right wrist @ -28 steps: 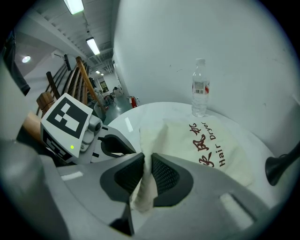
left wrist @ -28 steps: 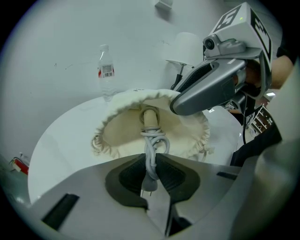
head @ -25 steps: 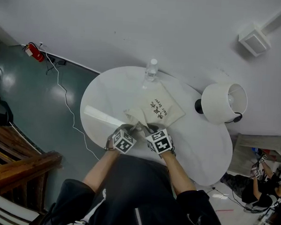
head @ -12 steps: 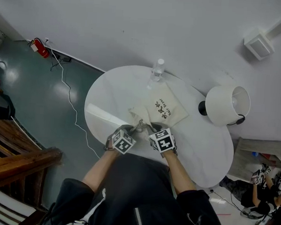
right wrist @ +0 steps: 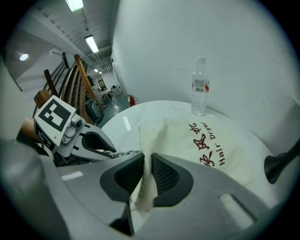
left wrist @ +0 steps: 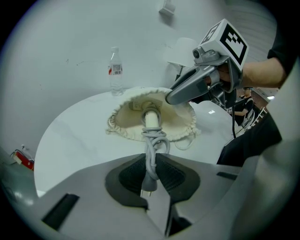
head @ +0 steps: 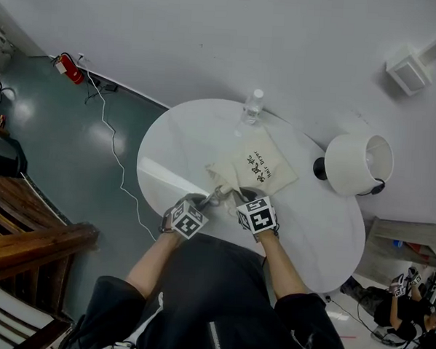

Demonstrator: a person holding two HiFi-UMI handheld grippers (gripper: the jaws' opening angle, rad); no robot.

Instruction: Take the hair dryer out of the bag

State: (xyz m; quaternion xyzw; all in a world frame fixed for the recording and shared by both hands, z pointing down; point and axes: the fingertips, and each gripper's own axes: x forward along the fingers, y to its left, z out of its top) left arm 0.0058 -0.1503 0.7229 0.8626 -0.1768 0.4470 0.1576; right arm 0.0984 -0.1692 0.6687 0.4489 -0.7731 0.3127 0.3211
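Grey cord (left wrist: 150,140) drawn further from bag (head: 256,165), left gripper (left wrist: 150,169) clamping it, right gripper (right wrist: 148,174) pinching bag

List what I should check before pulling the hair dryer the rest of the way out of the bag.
1. Left gripper grips the cord: ok, jaws shut on the coiled cord near the plug.
2. Right gripper holds the bag: ok, jaws shut on a fold of cloth at its mouth.
3. Bag mouth open: ok, the hair dryer shows its cord end in the opening.
4. Bottle out of the way: ok, it stands upright beyond the bag's far end.
5. Hair dryer body free inside: cannot tell, the cloth hides it.
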